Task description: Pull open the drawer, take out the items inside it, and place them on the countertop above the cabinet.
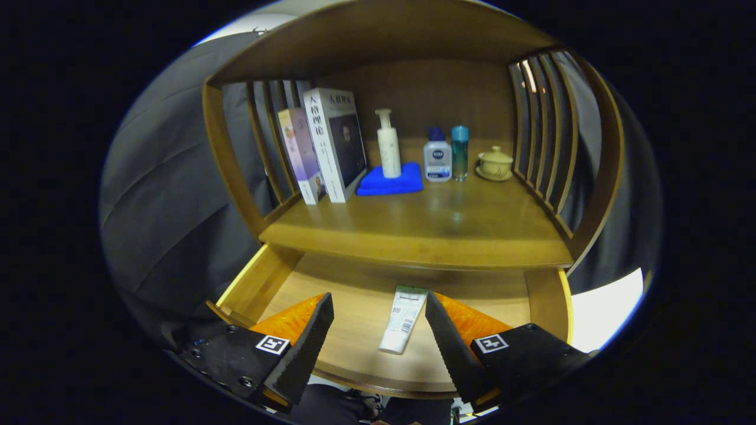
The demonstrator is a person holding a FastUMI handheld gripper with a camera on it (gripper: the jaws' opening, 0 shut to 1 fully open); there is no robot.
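Drawer [366,307] stands pulled open below the surface [425,230], and one tube [403,319] lies flat on its wooden floor, cap end toward the front. The hand-held gripper [378,339] hovers over the tube with its fingers spread apart, touching nothing. To do this step well, lower the fingers to either side of the tube's middle, close squarely across its width, then lift clear of the surface's front edge. The tube is white with a green end and printed text; it is probably soft and may flatten when pinched.
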